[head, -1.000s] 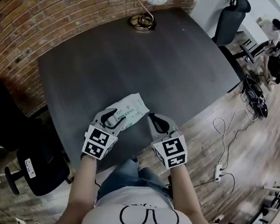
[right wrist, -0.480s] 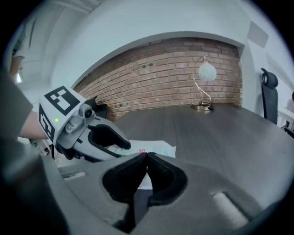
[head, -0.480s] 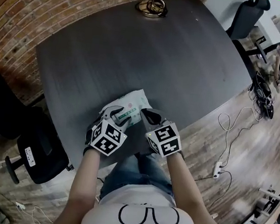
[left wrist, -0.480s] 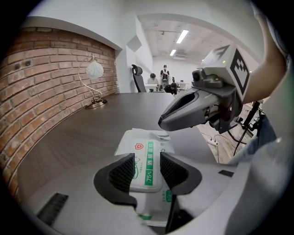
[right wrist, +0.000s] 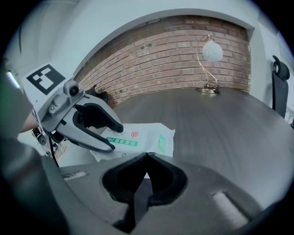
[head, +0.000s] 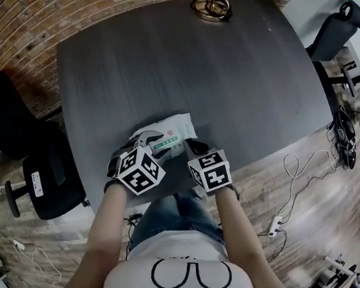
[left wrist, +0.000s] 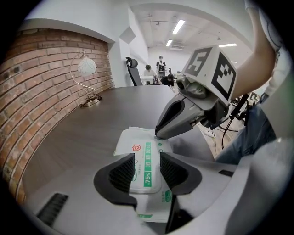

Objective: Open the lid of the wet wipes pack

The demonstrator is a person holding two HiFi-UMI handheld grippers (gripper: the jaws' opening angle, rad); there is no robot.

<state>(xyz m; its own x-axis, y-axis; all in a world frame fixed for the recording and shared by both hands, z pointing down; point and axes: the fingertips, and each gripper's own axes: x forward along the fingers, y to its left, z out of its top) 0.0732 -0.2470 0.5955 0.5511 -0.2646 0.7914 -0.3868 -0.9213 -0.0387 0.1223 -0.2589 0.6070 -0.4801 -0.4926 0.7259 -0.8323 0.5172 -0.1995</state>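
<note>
Left gripper view: my left gripper (left wrist: 147, 159), jaws spread, straddles the lid (left wrist: 148, 180) of the wet wipes pack (left wrist: 137, 143) near the table's (left wrist: 87, 128) near edge. My right gripper (right wrist: 147, 158), pressed shut, should hook the lid's lip.

In the head view the near half of the wet wipes pack (head: 172, 131) lies hidden under the left gripper (head: 147, 140) and the right gripper (head: 193, 147), and the lamp (head: 211, 7) at the far end of the table (head: 176, 63) is cut off by the top edge above its base. In the right gripper view that gripper's own fingers (right wrist: 165, 176) cover the pack's near edge, so whether their tips touch it cannot be told, and the pack's small print is too fine to read
</note>
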